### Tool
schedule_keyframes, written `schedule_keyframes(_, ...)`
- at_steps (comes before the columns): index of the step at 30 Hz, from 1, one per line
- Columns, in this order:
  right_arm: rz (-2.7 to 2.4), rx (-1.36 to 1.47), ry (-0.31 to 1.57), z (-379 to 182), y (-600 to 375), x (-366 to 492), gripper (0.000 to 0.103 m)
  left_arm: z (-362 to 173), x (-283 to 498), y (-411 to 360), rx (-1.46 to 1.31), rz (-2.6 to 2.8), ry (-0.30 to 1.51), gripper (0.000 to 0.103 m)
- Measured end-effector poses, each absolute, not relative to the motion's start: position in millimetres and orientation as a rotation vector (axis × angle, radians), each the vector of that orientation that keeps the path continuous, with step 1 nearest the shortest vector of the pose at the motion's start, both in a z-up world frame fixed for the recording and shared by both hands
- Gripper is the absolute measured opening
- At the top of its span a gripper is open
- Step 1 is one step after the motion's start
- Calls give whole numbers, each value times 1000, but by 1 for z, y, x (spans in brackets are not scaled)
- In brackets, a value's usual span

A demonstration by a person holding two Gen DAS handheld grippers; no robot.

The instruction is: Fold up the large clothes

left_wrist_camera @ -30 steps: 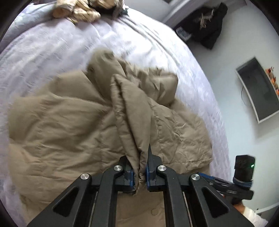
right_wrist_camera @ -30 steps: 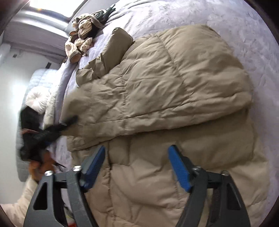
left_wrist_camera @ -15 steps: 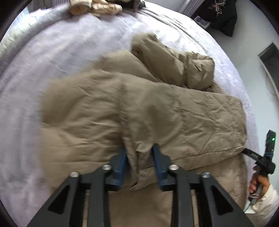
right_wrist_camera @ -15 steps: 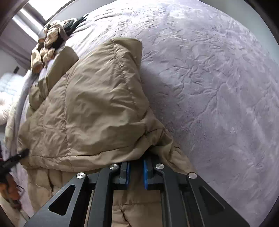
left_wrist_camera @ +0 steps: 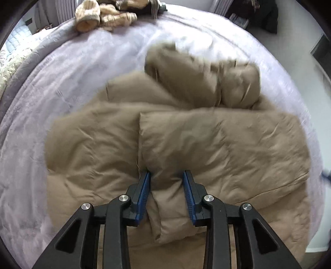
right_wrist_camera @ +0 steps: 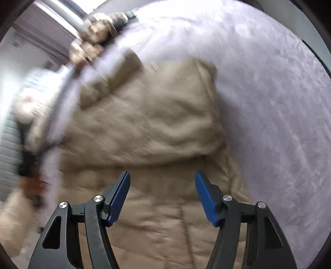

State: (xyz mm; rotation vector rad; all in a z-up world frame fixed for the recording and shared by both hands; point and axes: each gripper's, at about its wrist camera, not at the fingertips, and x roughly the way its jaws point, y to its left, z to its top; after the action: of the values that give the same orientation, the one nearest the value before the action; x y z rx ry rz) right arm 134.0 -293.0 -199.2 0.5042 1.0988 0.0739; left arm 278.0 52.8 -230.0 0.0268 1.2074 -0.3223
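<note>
Left hand-held gripper (left_wrist_camera: 166, 175) is seen partly open, a fold of the tan coat (left_wrist_camera: 217, 144) lying between its blue pads (left_wrist_camera: 144, 194). The left pad touches the cloth; a firm pinch cannot be told, so the fold appears loosely bracketed, not clamped. Right hand-held gripper (right_wrist_camera: 162, 175) is seen wide, jaws opening, nothing between them; it is held above the coat (right_wrist_camera: 149, 128) without contact.

The coat is a puffy, quilted tan garment, spread on the bed (left_wrist_camera: 62, 93) near its front edge. It is already folded over: an upper panel is laid across the lower layer, with a straight hem edge running across the right side in the left view. Stitch lines and soft wrinkles are visible across the panels. Beyond the fold, a bunched sleeve or hood (left_wrist_camera: 202, 82) is piled on top at the far end, blurred.

The bed is covered by a pale lilac spread (right_wrist_camera: 279, 103), bare to the right of the coat in the right view. At the far edge of the bed a heap of beige knits (left_wrist_camera: 103, 14) is seen, well apart from the coat. A dark garment (left_wrist_camera: 262, 16) is visible beyond the bed, top right.
</note>
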Motion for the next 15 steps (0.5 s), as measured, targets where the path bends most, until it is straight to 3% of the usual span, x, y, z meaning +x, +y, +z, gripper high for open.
schedule_keyframes(4, -10, 706, 964, -194, -343, 160, 73, -237, 274, 55, 24, -319, 1210, 34)
schedule_keyframes(9, -44, 1079, 982, -261, -399, 216, 72, -244, 281, 55, 15, -319, 1233, 34)
schedule_keyframes(10, -31, 1156, 994, -277, -403, 226, 66, -245, 282, 55, 21, -314, 1236, 34)
schedule_keyframes(11, -16, 1210, 999, -285, -405, 234, 37, -246, 283, 53, 27, -306, 1238, 34)
schedule_keyframes(12, 3, 1247, 1001, -291, -404, 239, 23, -247, 282, 52, 30, -302, 1239, 34)
schedule_keyframes(15, -2, 960, 999, -263, -388, 263, 15, -248, 283, 44, 25, -306, 1240, 34)
